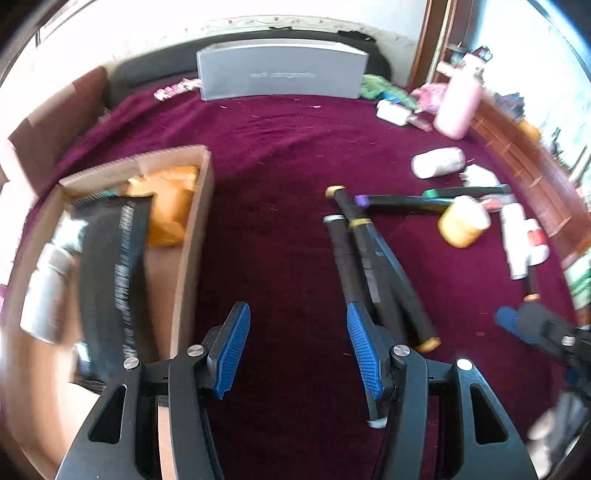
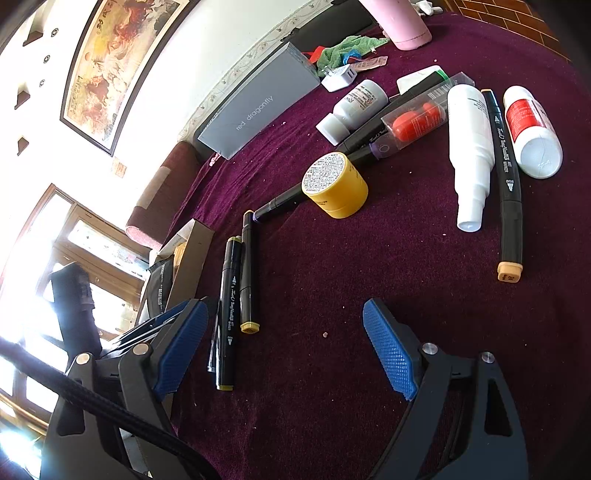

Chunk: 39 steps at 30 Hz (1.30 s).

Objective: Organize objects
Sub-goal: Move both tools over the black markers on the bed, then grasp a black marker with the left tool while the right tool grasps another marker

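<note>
My left gripper (image 1: 297, 350) is open and empty above the maroon cloth (image 1: 277, 229), between a cardboard box (image 1: 194, 236) on its left and a bunch of black markers (image 1: 373, 266) on its right. The box holds a black pouch (image 1: 110, 280), an orange packet (image 1: 170, 206) and a white bottle (image 1: 44, 291). My right gripper (image 2: 284, 343) is open and empty over the cloth, with two black markers (image 2: 236, 295) by its left finger. A yellow jar (image 2: 338, 186), a white spray bottle (image 2: 471, 147), a marker with an orange cap (image 2: 506, 177) and a red-labelled bottle (image 2: 532, 129) lie ahead.
A grey box (image 2: 258, 107) stands at the back by the wall. A pink bottle (image 2: 402, 22), a green cloth (image 2: 343, 50), a white charger (image 2: 340, 79), a small white pill bottle (image 2: 354, 105) and a clear case with red contents (image 2: 417, 120) lie at the far side.
</note>
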Motion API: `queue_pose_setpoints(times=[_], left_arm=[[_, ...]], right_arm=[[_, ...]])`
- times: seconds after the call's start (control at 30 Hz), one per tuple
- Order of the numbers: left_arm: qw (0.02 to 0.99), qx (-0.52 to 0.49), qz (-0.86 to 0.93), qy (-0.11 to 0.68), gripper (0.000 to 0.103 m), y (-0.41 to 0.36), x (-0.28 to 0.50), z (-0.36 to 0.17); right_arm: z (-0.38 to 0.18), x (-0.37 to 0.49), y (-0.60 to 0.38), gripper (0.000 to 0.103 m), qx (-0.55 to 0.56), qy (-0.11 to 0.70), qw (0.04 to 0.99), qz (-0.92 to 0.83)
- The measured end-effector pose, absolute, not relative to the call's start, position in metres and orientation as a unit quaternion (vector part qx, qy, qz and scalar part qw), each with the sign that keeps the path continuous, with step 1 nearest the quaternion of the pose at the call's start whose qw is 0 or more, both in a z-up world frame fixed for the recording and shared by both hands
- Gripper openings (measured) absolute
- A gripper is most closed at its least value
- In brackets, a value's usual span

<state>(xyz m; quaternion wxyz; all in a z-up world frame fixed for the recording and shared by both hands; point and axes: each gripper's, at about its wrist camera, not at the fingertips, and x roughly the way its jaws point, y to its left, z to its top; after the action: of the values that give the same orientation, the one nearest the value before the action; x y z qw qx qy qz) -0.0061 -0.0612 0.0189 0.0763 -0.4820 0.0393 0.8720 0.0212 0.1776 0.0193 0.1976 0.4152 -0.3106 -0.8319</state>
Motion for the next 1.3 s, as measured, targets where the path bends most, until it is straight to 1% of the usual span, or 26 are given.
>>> queue_pose_setpoints(times=[0.13,0.37,0.67,0.73,0.83,0.87,0.9,0.93,1.0,1.03,1.3], left_arm=[[0.085,-0.489,0.866,0.064,0.048,-0.052,-0.006,0.012],[0.093,-0.47,0.877,0.034,0.048,-0.052,-0.008,0.026],[0.1,-0.459,0.88,0.066,0.048,-0.032,-0.009,0.024],[0.096,-0.456,0.881,0.079,0.048,-0.026,-0.009,0.023],[0.091,-0.478,0.866,0.113,0.048,-0.015,-0.013,0.011],[0.092,-0.464,0.873,0.117,0.048,-0.015,-0.01,0.012],[0.097,-0.463,0.873,0.12,0.045,-0.016,-0.009,0.012],[0.103,-0.466,0.872,0.11,0.033,-0.019,-0.009,0.011],[0.115,-0.47,0.87,0.093,0.017,-0.025,-0.009,0.012],[0.114,-0.468,0.871,0.096,0.012,-0.028,-0.008,0.012],[0.106,-0.471,0.87,0.102,0.012,-0.028,0.001,0.011]], right_arm=[[0.019,0.021,0.177,0.087,0.415,-0.311,0.198,-0.832],[0.019,0.023,0.179,0.087,0.415,-0.314,0.2,-0.83],[0.019,0.023,0.178,0.087,0.415,-0.314,0.199,-0.831],[0.019,0.024,0.178,0.087,0.415,-0.314,0.199,-0.831],[0.018,0.023,0.178,0.087,0.415,-0.314,0.199,-0.831],[0.018,0.023,0.178,0.087,0.415,-0.314,0.199,-0.831],[0.018,0.023,0.177,0.087,0.415,-0.314,0.199,-0.83],[0.019,0.023,0.178,0.087,0.415,-0.314,0.199,-0.831],[0.018,0.023,0.177,0.087,0.415,-0.314,0.199,-0.831],[0.018,0.023,0.177,0.087,0.415,-0.314,0.199,-0.831],[0.018,0.023,0.177,0.088,0.415,-0.313,0.198,-0.831]])
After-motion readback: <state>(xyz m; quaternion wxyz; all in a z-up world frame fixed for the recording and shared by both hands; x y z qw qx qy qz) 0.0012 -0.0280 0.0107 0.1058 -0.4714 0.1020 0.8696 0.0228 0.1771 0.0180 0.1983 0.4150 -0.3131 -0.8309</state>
